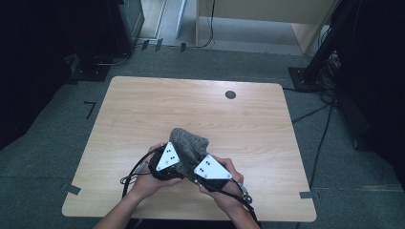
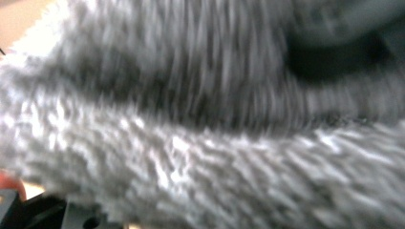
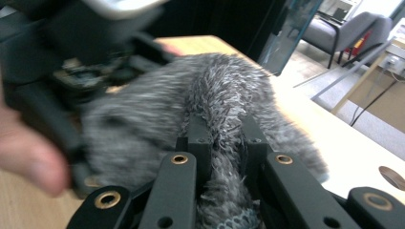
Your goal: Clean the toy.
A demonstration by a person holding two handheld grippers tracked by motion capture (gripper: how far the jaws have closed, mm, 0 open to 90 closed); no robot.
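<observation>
A fuzzy grey cloth [image 1: 188, 143] lies bunched on the wooden table [image 1: 143, 109] near its front edge, with both grippers at it. My left gripper [image 1: 177, 162] meets the cloth's near left side; in the left gripper view the grey pile [image 2: 191, 157] is pressed close and blurred, hiding the jaws. My right gripper [image 1: 195, 164] comes in from the near right. In the right gripper view its black jaws are shut on a ridge of the cloth [image 3: 219, 90], at the right gripper [image 3: 224, 138]. The left gripper [image 3: 81, 71] and a hand show blurred at upper left.
A dark round grommet [image 1: 230, 94] sits in the table's far right part. Cables [image 1: 320, 138] run over the grey floor to the right. Dark stands and equipment line both sides. A grey chair [image 3: 344, 28] stands off beyond the table.
</observation>
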